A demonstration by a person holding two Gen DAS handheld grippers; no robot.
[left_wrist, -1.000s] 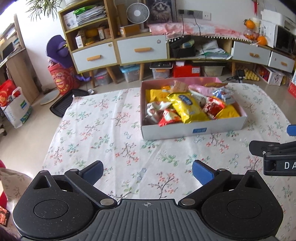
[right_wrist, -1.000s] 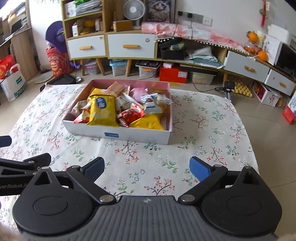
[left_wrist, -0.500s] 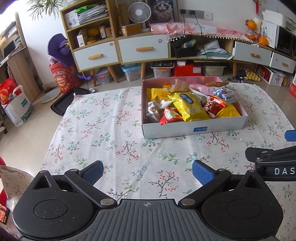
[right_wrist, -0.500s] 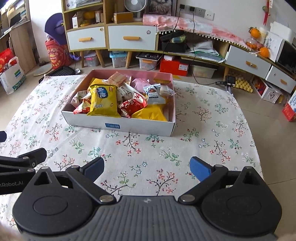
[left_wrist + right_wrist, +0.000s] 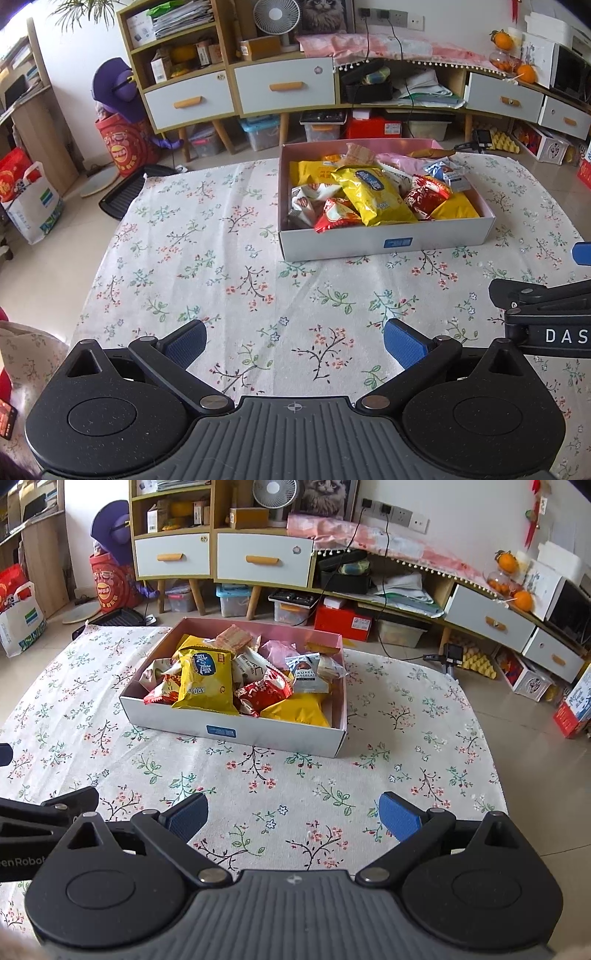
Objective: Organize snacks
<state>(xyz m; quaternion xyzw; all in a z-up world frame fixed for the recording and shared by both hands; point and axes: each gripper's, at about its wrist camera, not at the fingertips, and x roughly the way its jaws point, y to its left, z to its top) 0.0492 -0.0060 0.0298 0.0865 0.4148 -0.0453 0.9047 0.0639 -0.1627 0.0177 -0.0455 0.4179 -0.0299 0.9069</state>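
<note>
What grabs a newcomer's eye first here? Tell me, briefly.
The open box crammed with bright snack packets, sitting toward the far side of the floral tablecloth, with a big yellow chip bag lying on top of the pile. Next, both tongs, left and right, open and empty over the near cloth. Behind, a cluttered shelf unit lines the wall.

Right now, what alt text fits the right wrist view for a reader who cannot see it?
An open right gripper hovers empty above a floral tablecloth, facing a shallow box piled with snack packets, a yellow chip bag on top. Cabinets line the wall behind.
</note>
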